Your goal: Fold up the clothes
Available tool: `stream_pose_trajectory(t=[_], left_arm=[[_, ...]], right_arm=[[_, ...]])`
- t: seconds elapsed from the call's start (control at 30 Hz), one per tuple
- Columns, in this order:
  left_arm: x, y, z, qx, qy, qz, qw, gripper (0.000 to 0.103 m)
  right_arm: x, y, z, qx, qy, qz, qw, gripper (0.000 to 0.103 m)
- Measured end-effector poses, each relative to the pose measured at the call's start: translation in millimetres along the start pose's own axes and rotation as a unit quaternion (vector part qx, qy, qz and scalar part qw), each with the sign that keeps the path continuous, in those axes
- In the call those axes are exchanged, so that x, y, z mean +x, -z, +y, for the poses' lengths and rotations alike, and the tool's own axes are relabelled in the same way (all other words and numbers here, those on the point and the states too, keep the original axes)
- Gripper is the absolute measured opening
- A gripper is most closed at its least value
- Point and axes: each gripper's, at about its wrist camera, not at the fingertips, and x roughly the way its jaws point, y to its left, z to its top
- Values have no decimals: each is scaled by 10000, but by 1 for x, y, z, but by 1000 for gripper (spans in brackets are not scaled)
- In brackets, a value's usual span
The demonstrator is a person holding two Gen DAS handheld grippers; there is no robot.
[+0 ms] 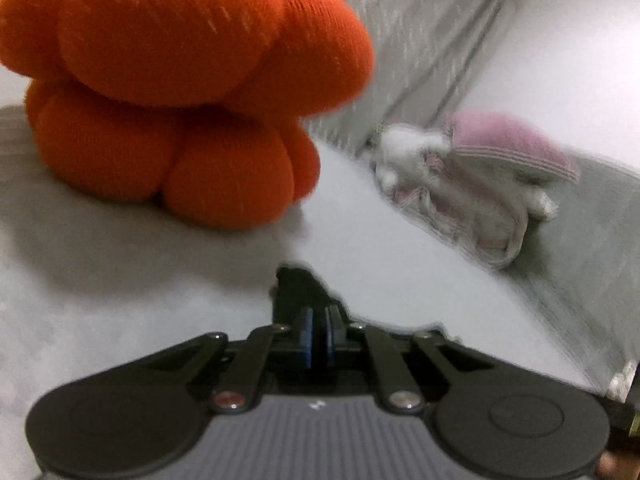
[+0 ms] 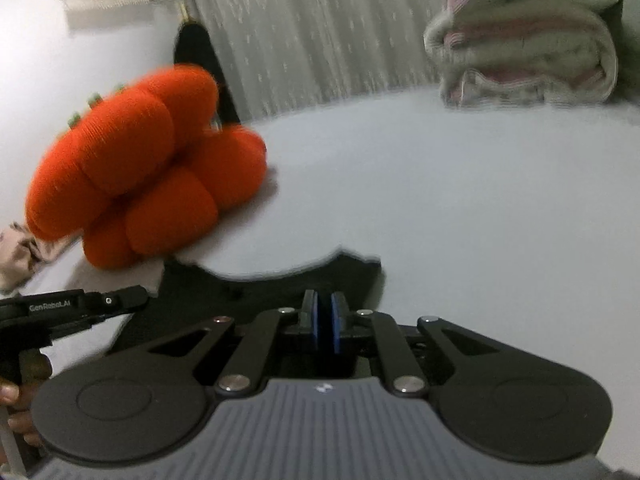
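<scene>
A black garment (image 2: 240,292) lies on the white bed sheet (image 2: 460,200), held up at its near edge. My right gripper (image 2: 324,320) is shut on the black garment. My left gripper (image 1: 318,328) is shut on the same black garment (image 1: 300,288), and it shows from the side at the left of the right wrist view (image 2: 138,296). Most of the garment is hidden under the grippers. Both views are motion-blurred.
An orange knotted cushion (image 1: 172,92) sits on the bed to the left, also seen in the right wrist view (image 2: 140,176). A folded pink and cream blanket pile (image 2: 528,44) lies at the back right. Grey curtain (image 2: 320,32) hangs behind.
</scene>
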Motion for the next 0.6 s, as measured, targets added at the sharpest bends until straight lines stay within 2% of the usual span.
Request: stream_pose_trajectory(t=[0.07, 0.13, 0.27, 0.37, 0.4, 0.43, 0.5, 0.6], left_arm=[[3, -1, 3, -2, -54, -7, 10000, 6], [11, 2, 3, 45, -178, 235, 9996, 6], [9, 0, 1, 74, -172, 303, 9994, 6], [-4, -9, 0, 40, -148, 301, 9994, 6], [-11, -11, -4, 147, -190, 321, 9992, 7], [-16, -14, -9, 302, -234, 359, 9986, 8], [-28, -18, -22, 612, -261, 470, 9967, 15], [-50, -13, -40, 763, -237, 693, 9944, 21]], right_arm=[[-4, -1, 3, -43, -38, -187, 9998, 10], [2, -2, 4, -71, 13, -158, 9998, 10], [31, 3, -2, -102, 446, 548, 9975, 10], [16, -2, -3, 184, 457, 309, 9983, 26], [10, -4, -4, 286, 474, 251, 9982, 43], [2, -6, -5, 347, 517, 199, 9979, 50], [-18, -8, -3, 362, 495, 130, 9980, 50], [-49, -4, 7, 246, 273, 227, 9991, 50]])
